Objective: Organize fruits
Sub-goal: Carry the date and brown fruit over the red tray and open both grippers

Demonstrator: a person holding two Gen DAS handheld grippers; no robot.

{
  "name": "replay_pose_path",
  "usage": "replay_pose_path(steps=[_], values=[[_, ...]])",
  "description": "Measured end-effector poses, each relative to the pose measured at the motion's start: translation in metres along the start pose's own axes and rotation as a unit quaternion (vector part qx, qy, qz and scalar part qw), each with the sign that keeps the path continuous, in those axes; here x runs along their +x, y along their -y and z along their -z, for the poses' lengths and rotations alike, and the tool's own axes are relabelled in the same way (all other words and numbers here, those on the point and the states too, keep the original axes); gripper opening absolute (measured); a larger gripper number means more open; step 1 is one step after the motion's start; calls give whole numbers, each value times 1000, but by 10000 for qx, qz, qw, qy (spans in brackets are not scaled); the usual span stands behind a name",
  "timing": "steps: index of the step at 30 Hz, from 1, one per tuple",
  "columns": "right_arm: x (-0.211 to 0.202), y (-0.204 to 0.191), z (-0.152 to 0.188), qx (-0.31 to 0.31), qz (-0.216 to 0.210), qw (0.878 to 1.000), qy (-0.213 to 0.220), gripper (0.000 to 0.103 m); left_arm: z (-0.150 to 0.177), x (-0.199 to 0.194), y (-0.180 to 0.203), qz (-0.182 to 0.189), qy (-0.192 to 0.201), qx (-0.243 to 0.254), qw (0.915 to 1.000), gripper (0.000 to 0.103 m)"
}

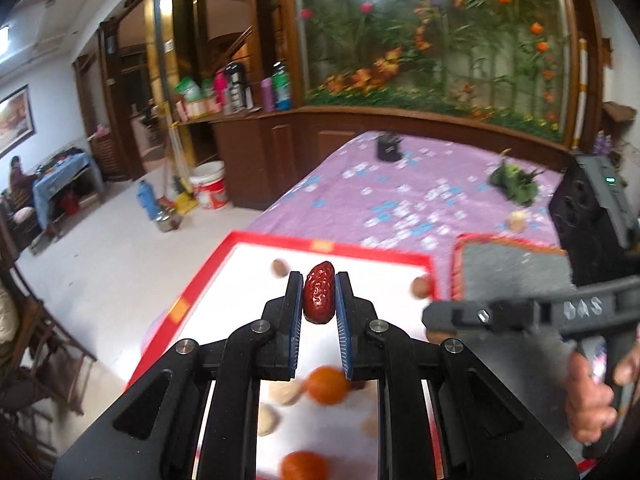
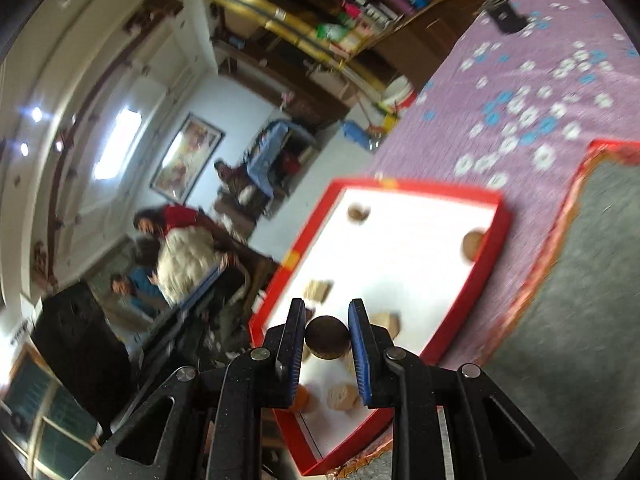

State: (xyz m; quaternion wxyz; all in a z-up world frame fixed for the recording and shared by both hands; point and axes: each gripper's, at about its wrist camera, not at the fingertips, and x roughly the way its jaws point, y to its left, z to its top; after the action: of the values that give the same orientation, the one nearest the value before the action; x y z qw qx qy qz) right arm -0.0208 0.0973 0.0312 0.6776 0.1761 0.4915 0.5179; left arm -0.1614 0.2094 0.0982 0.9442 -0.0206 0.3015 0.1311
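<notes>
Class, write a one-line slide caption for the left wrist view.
Left gripper holds a red date above the red-rimmed white tray of mixed fruit.

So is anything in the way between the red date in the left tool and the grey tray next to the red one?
Yes, likely. The right tool reaches across in front of the grey tray, beside the red date held by the left tool. The red tray's rim also lies between.
</notes>
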Motion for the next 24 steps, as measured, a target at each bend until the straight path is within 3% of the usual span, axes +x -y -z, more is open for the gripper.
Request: replay_pose_path(steps=[7, 14, 16, 17, 19, 20, 21, 24], values=[[36, -8, 18, -351, 330, 9983, -341, 21, 24, 21, -8, -112, -404, -103, 9991, 15], [48, -9, 23, -802, 859, 9929, -196, 22, 31, 32, -1, -277, -556, -62, 9980, 15], [48, -10, 23, -901, 989, 9909, -119, 27, 30, 30, 4, -348, -536, 9, 9980, 17], [44, -10, 22, -935, 1001, 9905, -71, 33, 29, 30, 5, -344, -519, 17, 9981, 21], [31, -13, 19, -959, 909, 9911, 174, 41, 26, 24, 8, -362, -408, 2, 9985, 40], [24, -14, 18, -978, 854, 9910, 332, 42, 23, 17, 10, -383, -272, -18, 9989, 55], [16, -16, 17, -1001, 812, 9906, 458, 42, 20, 9, 11, -409, -123, -26, 9991, 63], [-12, -20, 13, -1046, 804, 9862, 1002, 44, 9, -14, 14, -589, 281, -79, 9978, 70]])
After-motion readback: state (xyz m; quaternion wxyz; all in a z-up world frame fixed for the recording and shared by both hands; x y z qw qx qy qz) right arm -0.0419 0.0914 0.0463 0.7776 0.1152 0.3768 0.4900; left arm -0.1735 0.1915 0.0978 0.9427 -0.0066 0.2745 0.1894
